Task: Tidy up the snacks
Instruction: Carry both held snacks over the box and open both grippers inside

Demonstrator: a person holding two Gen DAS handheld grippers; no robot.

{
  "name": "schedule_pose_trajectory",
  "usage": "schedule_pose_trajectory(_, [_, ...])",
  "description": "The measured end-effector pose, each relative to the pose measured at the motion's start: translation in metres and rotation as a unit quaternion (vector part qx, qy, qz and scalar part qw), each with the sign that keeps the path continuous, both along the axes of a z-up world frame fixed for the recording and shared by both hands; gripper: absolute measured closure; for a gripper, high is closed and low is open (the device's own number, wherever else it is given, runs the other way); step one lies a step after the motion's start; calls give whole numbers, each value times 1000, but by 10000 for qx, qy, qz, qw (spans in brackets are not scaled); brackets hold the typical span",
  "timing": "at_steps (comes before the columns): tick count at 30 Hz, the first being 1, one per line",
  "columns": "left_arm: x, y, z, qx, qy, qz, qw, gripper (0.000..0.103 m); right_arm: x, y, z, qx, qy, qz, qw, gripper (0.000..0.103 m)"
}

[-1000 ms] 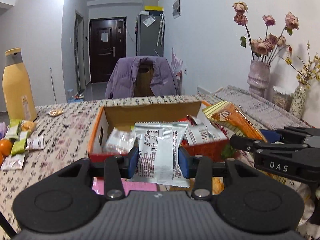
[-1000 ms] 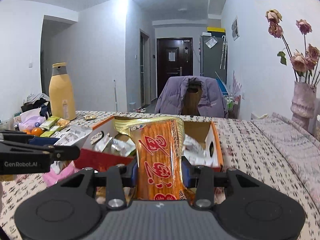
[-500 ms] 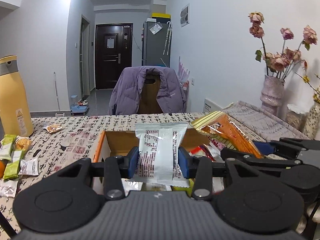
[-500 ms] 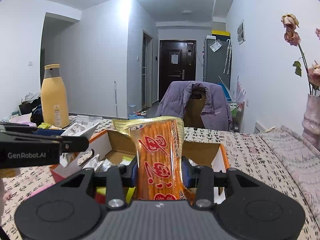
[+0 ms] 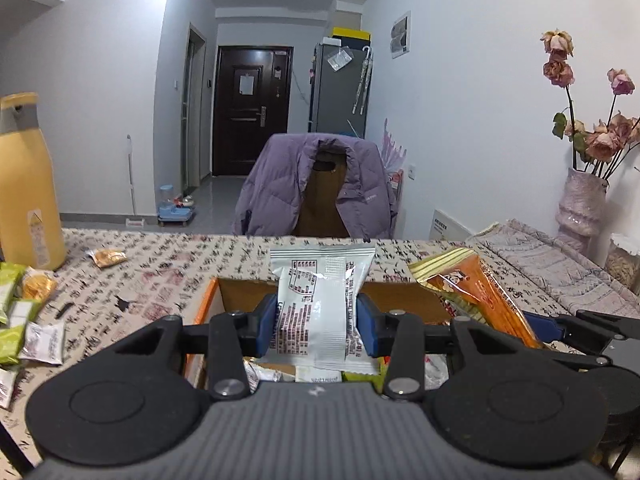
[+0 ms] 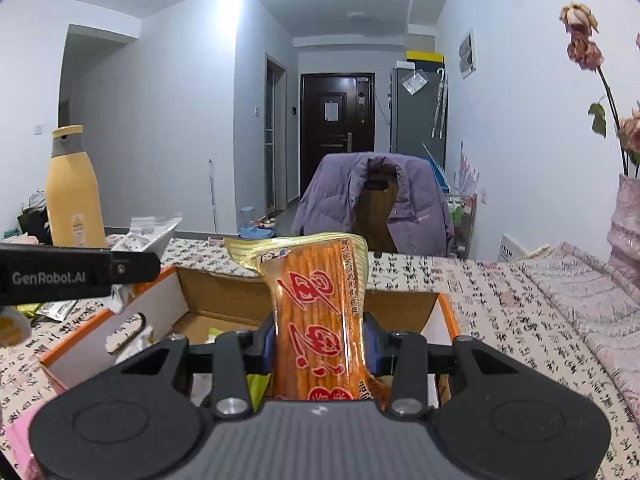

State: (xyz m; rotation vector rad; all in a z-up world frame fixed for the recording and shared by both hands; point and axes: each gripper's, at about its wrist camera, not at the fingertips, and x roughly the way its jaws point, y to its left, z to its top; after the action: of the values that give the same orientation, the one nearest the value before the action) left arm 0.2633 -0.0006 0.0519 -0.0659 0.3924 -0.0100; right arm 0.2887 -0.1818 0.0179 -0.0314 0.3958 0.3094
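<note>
From the left wrist view, the cardboard box [image 5: 400, 300] is the landmark: an open-topped carton with plain brown inner walls and an orange outer rim, standing on the bench [image 5: 168, 276] under a cloth printed with black characters. Inside it lie several crinkled foil and plastic packets, white and yellow-green (their print is too small to read). The left gripper [image 5: 318, 322] is clamped on a white packet [image 5: 320, 300], a flat pillow-shaped sachet with crimped ends and dark red print, held upright above the box's near edge. Right of that, over the box, the right gripper [image 5: 540, 330] pinches an orange snack bag [image 5: 476, 296] with a gold crimped top, tilted leftward. Left of the box, loose green and white sachets [image 5: 24, 328] lie on the cloth, near a tall smooth yellow bottle [image 5: 26, 184] with a grey collar.

From the right wrist view, the same box [image 6: 312, 300] sits straight ahead, its white left wall pierced by an oval handle slot. The right gripper [image 6: 320, 344] grips the orange snack bag [image 6: 320, 320], glossy clear film showing thin orange sticks and large red characters, upright over the box's near side. The left gripper [image 6: 156, 266] reaches in from the left above the box's left wall, its white packet [image 6: 154, 232] partly showing. The yellow bottle [image 6: 74, 192] stands well left of the box.
</note>
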Motion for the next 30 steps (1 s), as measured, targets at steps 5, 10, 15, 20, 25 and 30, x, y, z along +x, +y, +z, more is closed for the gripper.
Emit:
schedule_pose_trajectory(5, [11, 4, -17, 94, 190, 92, 9997, 60, 9, 1, -9, 3, 119, -26, 9999, 63])
schedule_pose_trajectory(10, [13, 8, -27, 86, 291, 120, 9995, 60, 12, -4, -12, 54, 188, -69, 9998, 61])
schedule_pose_trajectory(15, [13, 12, -28, 37, 272, 181, 9995, 48, 12, -6, -15, 70, 234, -115, 9996, 43])
schedule_pose_trajectory(20, [6, 16, -26, -65, 19, 404, 9992, 0, 9, -13, -12, 214, 195, -187, 9994, 7])
schedule_pose_trajectory(25, [7, 17, -25, -132, 46, 421, 9990, 0, 4, -16, -14, 249, 122, -248, 9993, 0])
schedule_pose_trajectory(30, [7, 16, -25, -102, 72, 438, 9990, 0, 2, -17, -11, 265, 74, -286, 9992, 0])
